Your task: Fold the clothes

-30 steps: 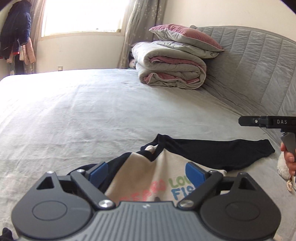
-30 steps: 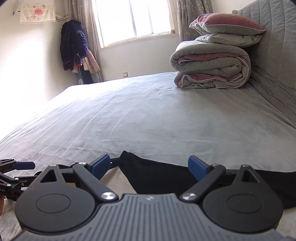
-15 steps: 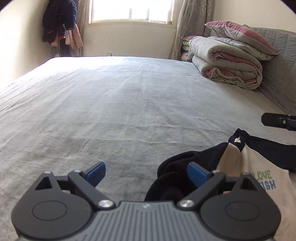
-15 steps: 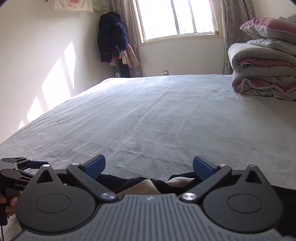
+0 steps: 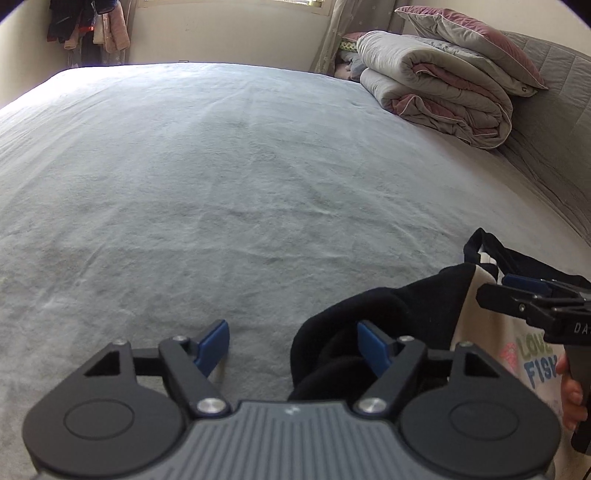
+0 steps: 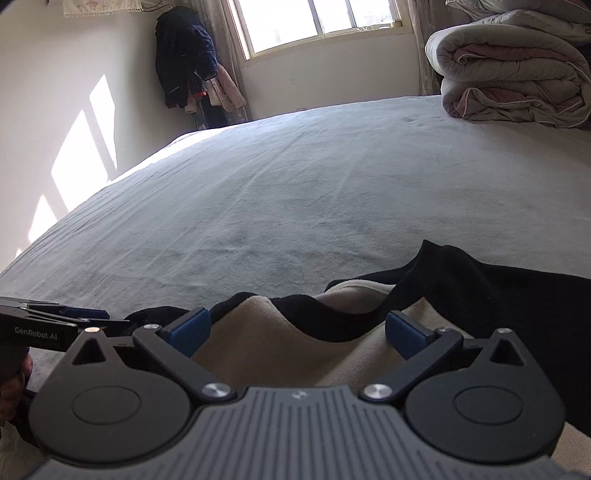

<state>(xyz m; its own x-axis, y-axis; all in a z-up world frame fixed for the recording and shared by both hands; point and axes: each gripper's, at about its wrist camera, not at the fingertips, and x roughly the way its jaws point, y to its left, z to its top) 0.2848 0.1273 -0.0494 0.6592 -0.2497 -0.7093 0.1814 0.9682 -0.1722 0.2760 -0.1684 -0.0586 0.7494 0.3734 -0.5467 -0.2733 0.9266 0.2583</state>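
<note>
A beige shirt with black sleeves and black collar lies on the grey bed at its near edge. In the left wrist view its black sleeve cuff bunches just inside the right finger of my left gripper, which is open over the sheet. The shirt's coloured print shows at the right. My right gripper is open, low over the beige chest just below the collar. It also shows in the left wrist view, and the left gripper shows in the right wrist view.
A grey bed sheet stretches ahead. A folded duvet with pillows sits at the far right by the padded headboard. Clothes hang in the far corner beside the window.
Both grippers have swung left and dropped lower. The left gripper went from over the shirt's chest to its left sleeve cuff. The right gripper went from the right sleeve to the collar area.
</note>
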